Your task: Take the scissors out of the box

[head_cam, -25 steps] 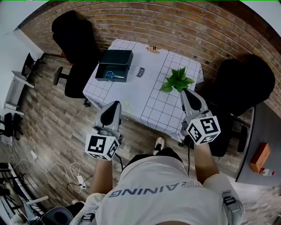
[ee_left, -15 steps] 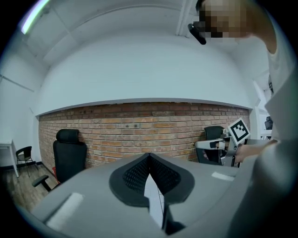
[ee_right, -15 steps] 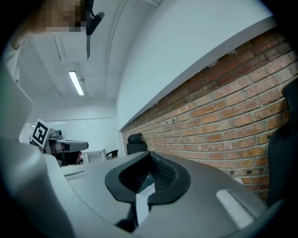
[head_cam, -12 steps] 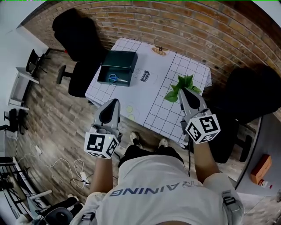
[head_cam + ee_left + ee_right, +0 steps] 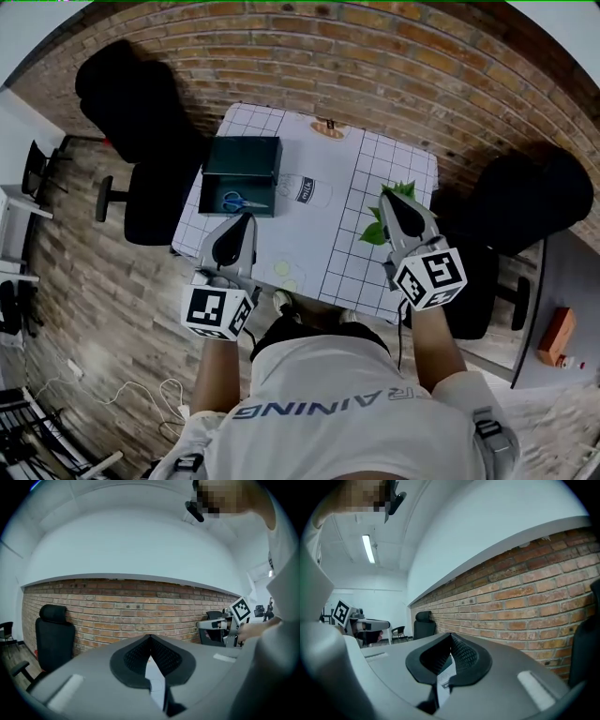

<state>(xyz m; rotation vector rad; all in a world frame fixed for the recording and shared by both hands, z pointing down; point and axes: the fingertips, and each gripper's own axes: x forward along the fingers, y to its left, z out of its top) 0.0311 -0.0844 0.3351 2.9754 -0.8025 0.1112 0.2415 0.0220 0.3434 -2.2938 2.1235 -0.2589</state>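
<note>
I've got my left gripper with its jaws pressed together and nothing between them. Brick wall straight ahead of the tips, black chair off to their left, right gripper out to their right.

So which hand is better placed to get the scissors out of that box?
Probably the left. The left tool points at the open box holding the scissors, just ahead of it. The right tool is across the table, over the plant.
</note>
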